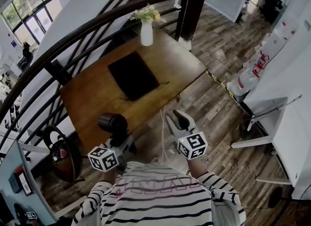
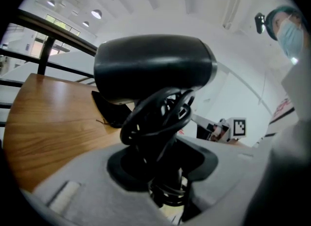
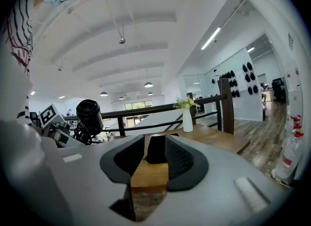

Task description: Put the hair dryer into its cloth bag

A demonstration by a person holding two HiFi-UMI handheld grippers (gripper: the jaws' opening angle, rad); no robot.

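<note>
My left hand-held gripper is clenched on the cord-wrapped handle of the hair dryer, at the table's near edge. My right hand-held gripper is released and empty. The black cloth bag lies flat mid-table, at 12 o'clock from the left and 10 o'clock from the right, both about equally near, with its long axis running 11 to 5. A flower vase stands beyond it, a dark railing curves round, and plank floor lies at 3 o'clock.
</note>
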